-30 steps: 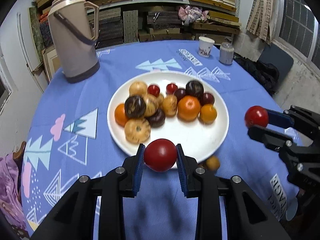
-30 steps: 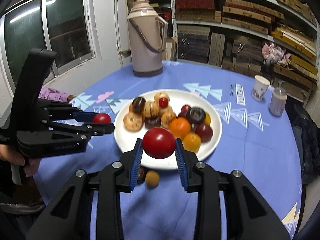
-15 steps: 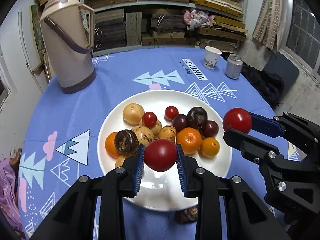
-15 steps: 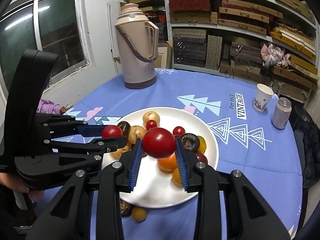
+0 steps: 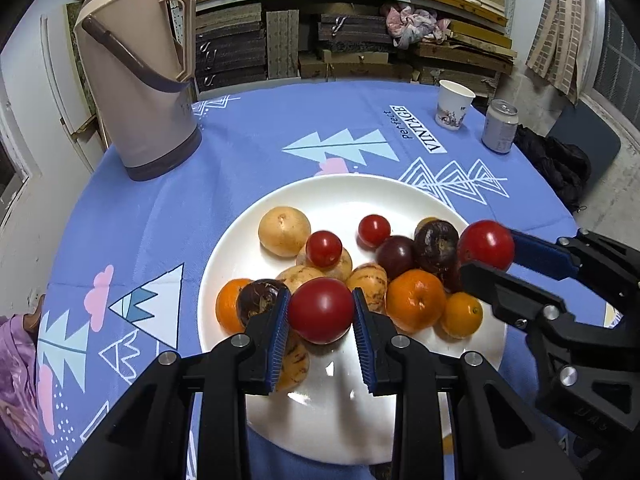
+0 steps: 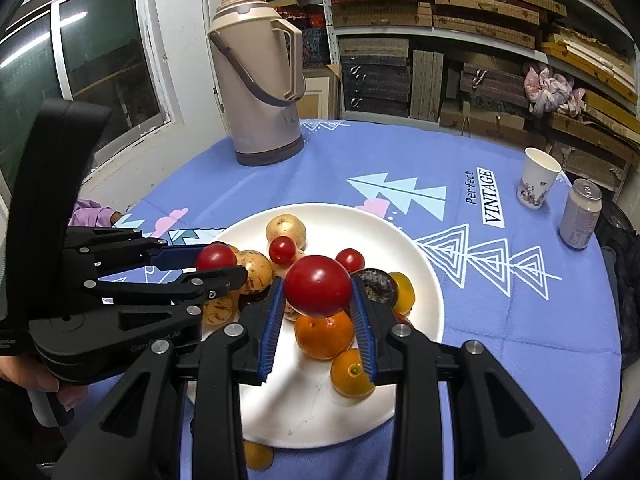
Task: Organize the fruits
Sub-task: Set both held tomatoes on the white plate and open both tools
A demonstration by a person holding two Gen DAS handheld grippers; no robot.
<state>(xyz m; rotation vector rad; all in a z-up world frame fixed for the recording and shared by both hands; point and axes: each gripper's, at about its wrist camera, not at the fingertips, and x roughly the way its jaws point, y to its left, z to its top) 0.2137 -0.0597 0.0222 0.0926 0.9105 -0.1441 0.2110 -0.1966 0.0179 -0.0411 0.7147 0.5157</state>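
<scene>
left gripper (image 5: 321, 316) pinching a red tomato (image 5: 321, 309), above the plate's (image 5: 400, 192) near-left part. right gripper (image 6: 318, 300) pinching its own tomato (image 6: 318, 285), over the oranges (image 6: 324, 332) toward the near-right rim. bare white plate lies just below and nearer than both tomatoes; left one looks closer to it. one small fruit (image 6: 256, 455) sits off the plate on the cloth by the near edge.

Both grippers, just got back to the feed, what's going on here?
A person is working two handheld grippers over the white plate of mixed fruit on the blue tablecloth. The left gripper is shut on a red tomato, and the right gripper is shut on another red tomato. Both hang above the fruit pile, neither released yet. A small orange fruit lies off the plate at its near edge.
</scene>
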